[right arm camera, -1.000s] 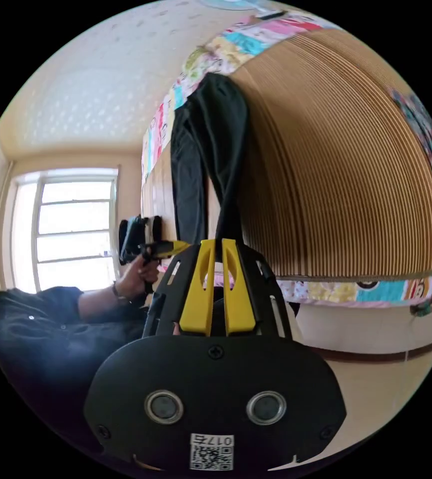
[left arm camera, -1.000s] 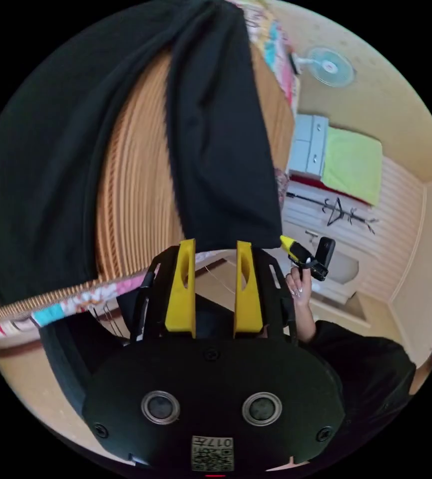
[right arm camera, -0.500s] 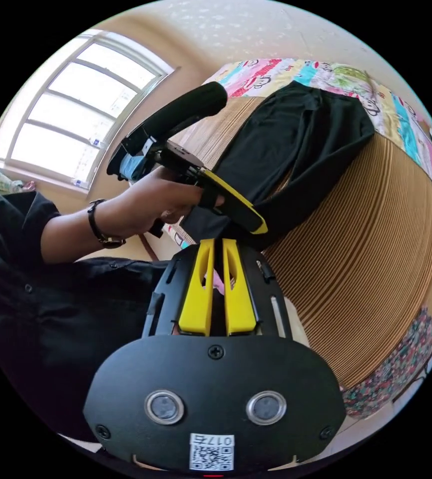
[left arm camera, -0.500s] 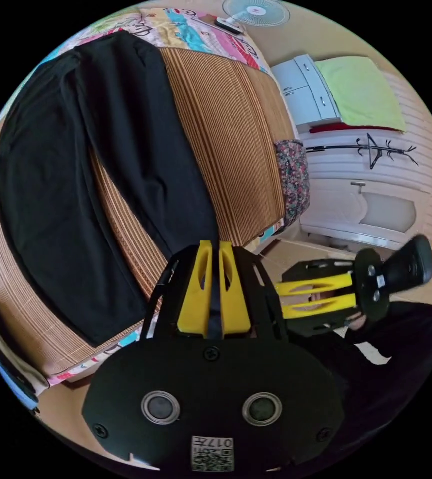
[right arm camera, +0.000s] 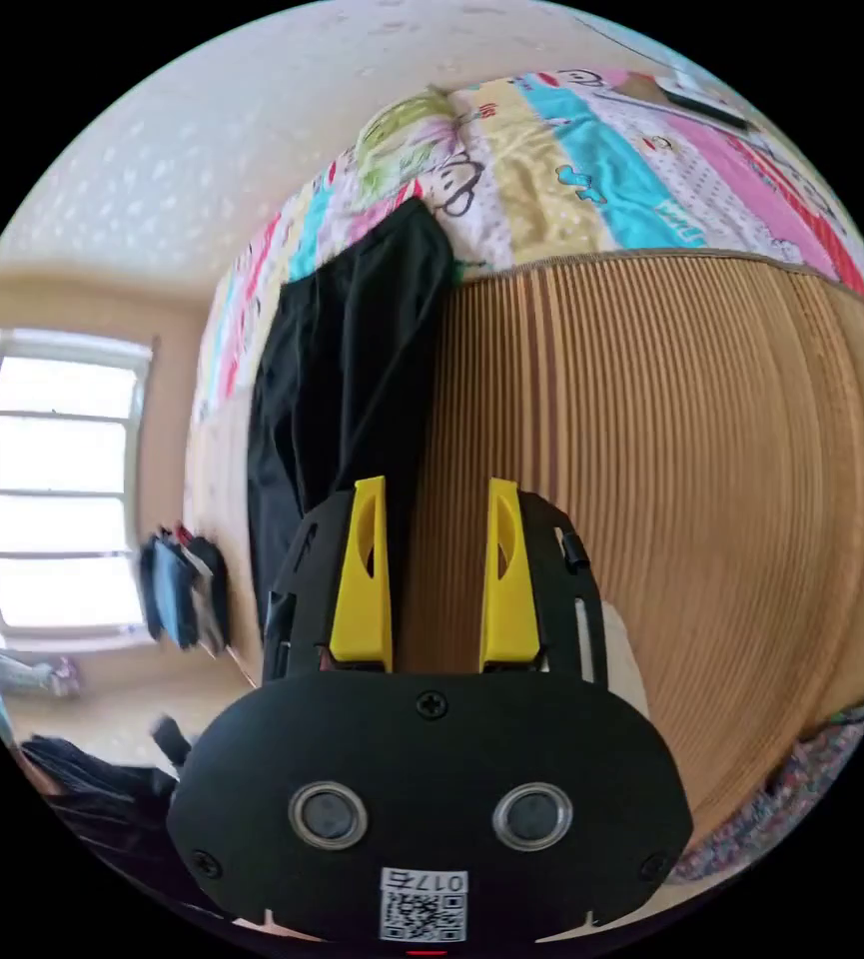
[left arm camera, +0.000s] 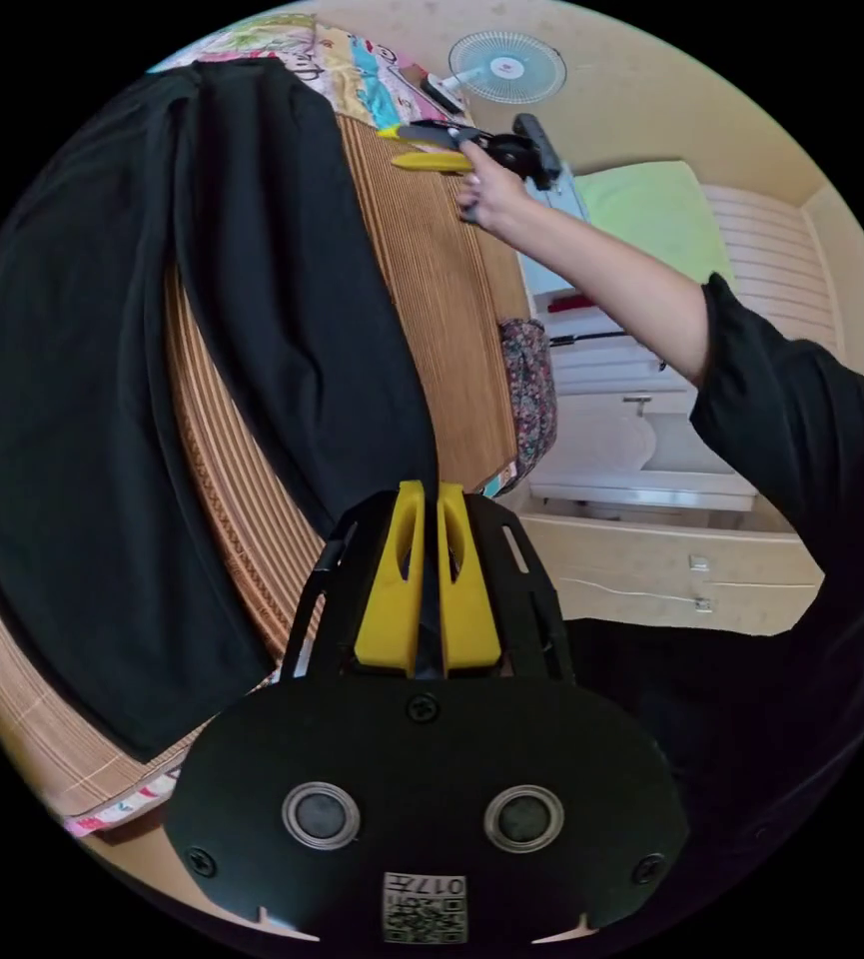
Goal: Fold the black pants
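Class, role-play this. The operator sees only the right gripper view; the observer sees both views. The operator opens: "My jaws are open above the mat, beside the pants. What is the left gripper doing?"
Observer: The left gripper is shut on the hem of one leg of the black pants.
Operator: How do the two legs lie?
Observer: Spread apart in a V, with the striped mat showing between them.

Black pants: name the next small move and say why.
Probably bring the open right tool down onto the waist end of the black pants. The left tool is shut on a leg hem, and the pants lie unfolded on the bamboo mat.
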`<state>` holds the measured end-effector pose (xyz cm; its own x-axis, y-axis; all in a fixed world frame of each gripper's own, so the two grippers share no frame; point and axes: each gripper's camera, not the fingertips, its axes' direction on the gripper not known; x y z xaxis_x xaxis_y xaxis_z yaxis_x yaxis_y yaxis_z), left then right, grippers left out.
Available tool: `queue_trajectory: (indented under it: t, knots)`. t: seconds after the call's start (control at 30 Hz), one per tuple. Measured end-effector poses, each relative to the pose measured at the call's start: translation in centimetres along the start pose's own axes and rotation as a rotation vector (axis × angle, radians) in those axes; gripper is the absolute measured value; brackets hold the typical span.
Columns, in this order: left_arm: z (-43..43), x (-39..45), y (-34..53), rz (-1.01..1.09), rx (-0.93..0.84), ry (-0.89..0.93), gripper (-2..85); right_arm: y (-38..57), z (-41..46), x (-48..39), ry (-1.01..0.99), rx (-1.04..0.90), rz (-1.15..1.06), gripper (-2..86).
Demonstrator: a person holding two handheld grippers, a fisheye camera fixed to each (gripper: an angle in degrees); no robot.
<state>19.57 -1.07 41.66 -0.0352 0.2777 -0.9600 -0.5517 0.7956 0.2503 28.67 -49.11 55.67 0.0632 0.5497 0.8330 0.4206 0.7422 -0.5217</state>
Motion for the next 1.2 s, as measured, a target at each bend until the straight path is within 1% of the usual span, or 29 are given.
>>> queue_trajectory:
  t: [0.03, 0.1, 0.2, 0.27, 0.37, 0.43, 0.47, 0.5, 0.53, 0.57, 0.6, 0.63, 0.67, 0.73, 0.77, 0.83, 0.87, 0.9, 0.93, 1.0, 1.03, 1.1, 1.2]
  knots:
    - [-0.2, -0.2, 0.2, -0.009, 0.014, 0.025, -0.9, -2.9, 1.6, 0.9, -0.064, 0.043, 0.035, 13.5]
    - [-1.0, -1.5, 1.1, -0.059, 0.072, 0.139, -0.9, -6.4, 3.9, 1.9, -0.099, 0.106, 0.085, 13.6]
    - [-2.2, -3.0, 2.2, -0.064, 0.150, 0.231, -0.9, -11.1, 7.8, 2.4, -0.059, 0.166, 0.104, 13.2]
    - [-2.8, -4.0, 2.9, -0.069, 0.188, 0.281, -0.9, -13.5, 10.3, 2.5, -0.009, 0.152, 0.108, 12.1]
    - [-4.4, -5.5, 4.0, -0.093, 0.259, 0.355, -0.8, -16.7, 14.4, 1.2, 0.144, 0.062, 0.119, 6.3]
    - [-5.4, -6.5, 4.8, -0.118, 0.307, 0.406, -0.8, -17.6, 16.0, -3.3, 0.420, 0.063, 0.089, 4.0]
    - [-5.9, -7.7, 5.6, -0.164, 0.335, 0.479, -0.8, -17.5, 16.3, -5.2, 0.495, 0.080, 0.054, 3.8]
    - [-6.6, -8.8, 6.7, -0.210, 0.374, 0.540, -0.8, -16.9, 17.3, -9.6, 0.627, 0.122, -0.064, 3.4]
    - [-7.2, -9.2, 7.3, -0.223, 0.396, 0.561, -0.8, -16.2, 18.6, -14.1, 0.710, 0.142, -0.186, 3.0]
    - [-8.5, -9.6, 8.7, -0.232, 0.435, 0.577, -0.8, -15.9, 19.3, -16.2, 0.733, 0.149, -0.238, 2.9]
    - [-10.1, -9.6, 10.1, -0.229, 0.464, 0.567, -0.8, -15.0, 20.3, -20.5, 0.745, 0.178, -0.326, 2.7]
    - [-11.0, -9.5, 10.8, -0.227, 0.479, 0.556, -0.8, -14.0, 21.4, -24.7, 0.720, 0.209, -0.410, 2.5]
    - [-12.7, -9.3, 12.4, -0.228, 0.510, 0.533, -0.8, -13.5, 22.1, -26.8, 0.696, 0.219, -0.453, 2.5]
    - [-15.4, -9.4, 14.9, -0.244, 0.569, 0.499, -0.8, -12.4, 26.4, -33.6, 0.614, 0.208, -0.559, 2.4]
    - [-17.1, -9.6, 16.5, -0.261, 0.608, 0.468, -0.8, -12.3, 27.8, -34.8, 0.590, 0.195, -0.576, 2.5]
    - [-19.1, -10.7, 18.3, -0.326, 0.628, 0.383, -0.8, -12.6, 34.4, -37.3, 0.480, 0.096, -0.575, 2.6]
    - [-19.9, -11.9, 19.1, -0.395, 0.605, 0.286, -0.8, -12.5, 35.9, -37.3, 0.445, 0.068, -0.573, 2.7]
    - [-20.1, -13.3, 19.5, -0.463, 0.559, 0.196, -0.8, -12.0, 38.6, -36.7, 0.377, -0.001, -0.584, 2.7]
    - [-20.1, -14.0, 19.6, -0.485, 0.536, 0.162, -0.8, -10.9, 40.1, -35.8, 0.307, -0.050, -0.600, 2.8]
    - [-19.8, -16.4, 19.4, -0.498, 0.458, 0.106, -0.7, -7.8, 40.3, -33.4, 0.210, -0.075, -0.612, 3.1]
    - [-19.8, -16.7, 19.4, -0.489, 0.451, 0.102, -0.7, -5.0, 39.4, -31.2, 0.157, -0.094, -0.627, 3.5]
    - [-19.8, -17.1, 19.0, -0.444, 0.430, 0.107, -0.7, -0.1, 37.6, -27.1, 0.137, -0.158, -0.649, 4.2]
    - [-19.5, -16.5, 17.8, -0.420, 0.360, 0.084, -0.6, 9.6, 33.5, -18.4, 0.198, -0.273, -0.586, 6.1]
